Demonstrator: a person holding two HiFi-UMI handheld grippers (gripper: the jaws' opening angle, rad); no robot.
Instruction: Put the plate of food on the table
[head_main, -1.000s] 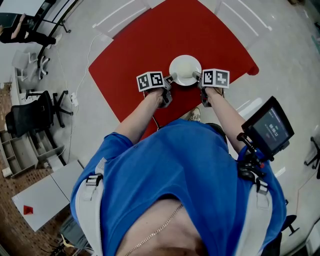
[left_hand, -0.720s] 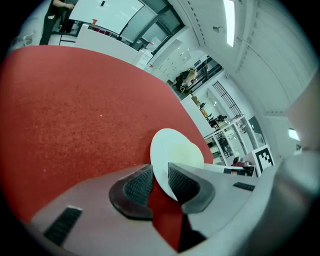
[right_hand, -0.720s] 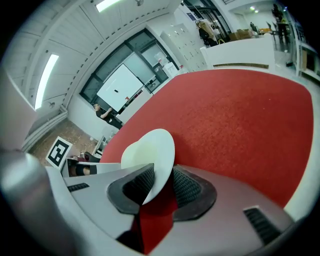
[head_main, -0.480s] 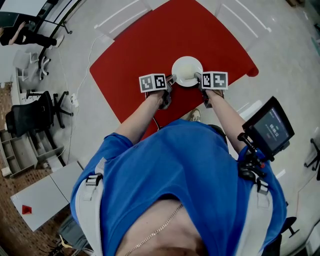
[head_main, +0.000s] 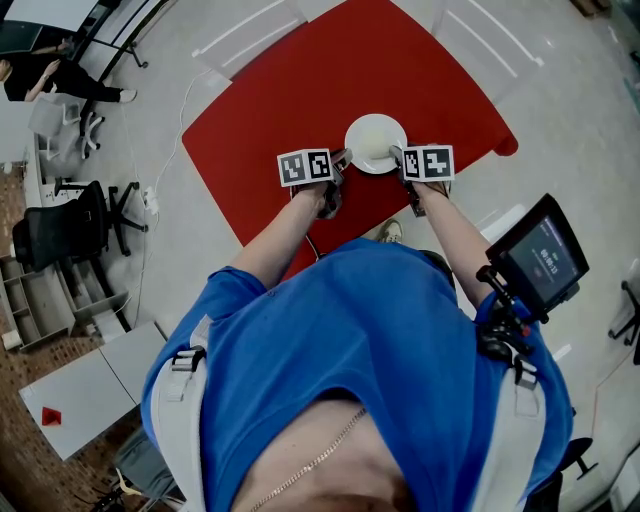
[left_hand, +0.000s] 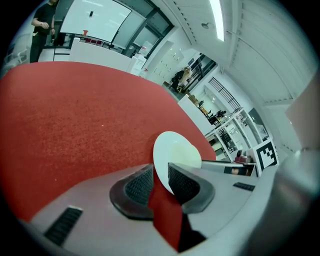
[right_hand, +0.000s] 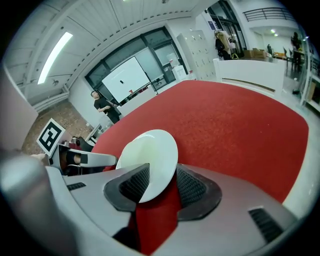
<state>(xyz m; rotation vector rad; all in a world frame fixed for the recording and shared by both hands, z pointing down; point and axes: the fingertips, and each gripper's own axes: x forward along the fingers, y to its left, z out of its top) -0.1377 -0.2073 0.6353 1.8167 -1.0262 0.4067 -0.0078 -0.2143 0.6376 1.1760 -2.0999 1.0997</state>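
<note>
A white plate with a pale cream middle sits on the red table. My left gripper is at its left rim. In the left gripper view the plate fills the narrow gap between the pads, and the gripper is shut on the rim. My right gripper is at the right rim. Its jaws have just been opening. In the right gripper view the plate lies between the wide jaws of the gripper, with red table showing beside the right pad.
The red table ends in a rounded edge at the right. Grey floor lies around it. Black office chairs and a grey shelf stand at the left. A person stands far behind the table near a whiteboard.
Both marker cubes have rolled a little. The plate and both hands have hardly shifted on the red table.
</note>
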